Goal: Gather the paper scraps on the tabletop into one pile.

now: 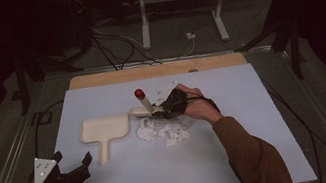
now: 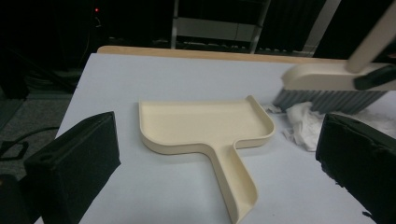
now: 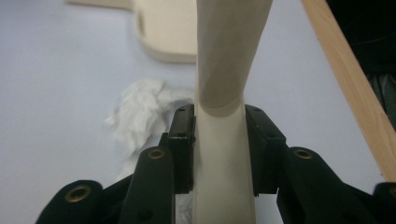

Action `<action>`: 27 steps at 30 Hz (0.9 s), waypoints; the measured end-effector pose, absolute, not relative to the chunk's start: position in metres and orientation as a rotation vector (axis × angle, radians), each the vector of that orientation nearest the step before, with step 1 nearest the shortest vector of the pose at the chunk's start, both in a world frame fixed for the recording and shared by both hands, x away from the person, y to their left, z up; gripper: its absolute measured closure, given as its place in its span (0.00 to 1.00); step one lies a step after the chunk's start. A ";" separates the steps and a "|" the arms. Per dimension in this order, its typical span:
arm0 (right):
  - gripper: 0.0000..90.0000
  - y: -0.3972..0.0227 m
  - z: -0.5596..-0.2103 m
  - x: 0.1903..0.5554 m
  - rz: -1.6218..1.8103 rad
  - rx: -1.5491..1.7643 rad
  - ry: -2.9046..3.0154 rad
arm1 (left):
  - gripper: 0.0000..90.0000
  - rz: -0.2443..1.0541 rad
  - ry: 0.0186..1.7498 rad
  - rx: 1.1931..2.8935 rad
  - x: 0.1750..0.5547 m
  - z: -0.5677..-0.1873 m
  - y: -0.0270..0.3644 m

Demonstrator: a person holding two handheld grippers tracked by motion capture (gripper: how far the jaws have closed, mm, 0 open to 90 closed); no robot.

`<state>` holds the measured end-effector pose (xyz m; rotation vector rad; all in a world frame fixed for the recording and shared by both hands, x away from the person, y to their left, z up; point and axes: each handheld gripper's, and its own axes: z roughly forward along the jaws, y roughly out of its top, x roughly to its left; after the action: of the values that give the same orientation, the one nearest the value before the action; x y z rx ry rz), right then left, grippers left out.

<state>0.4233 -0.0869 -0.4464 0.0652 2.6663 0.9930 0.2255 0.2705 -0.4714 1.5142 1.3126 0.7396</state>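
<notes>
A cream dustpan lies flat on the white table, its handle toward the front edge. Just right of it sits a pile of crumpled white paper. My right gripper is shut on the cream brush, whose red-tipped handle tilts up to the left. Its bristles rest at the paper's far edge. In the right gripper view the jaws clamp the brush handle from both sides. My left gripper stands open near the front left corner. It faces the dustpan, with nothing touching its jaws.
A wooden strip runs along the table's far edge. Beyond it stand a white metal frame and floor cables. The grey-bristled brush head and the paper lie right of the dustpan in the left gripper view.
</notes>
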 end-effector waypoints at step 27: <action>0.75 -0.107 -0.404 0.385 1.290 0.718 2.373 | 0.01 0.733 1.315 1.528 0.227 -0.472 0.269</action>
<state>0.3846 -0.1070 -0.4043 0.7175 2.3733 1.2903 0.2266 0.2686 -0.4721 1.5276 1.3150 0.7332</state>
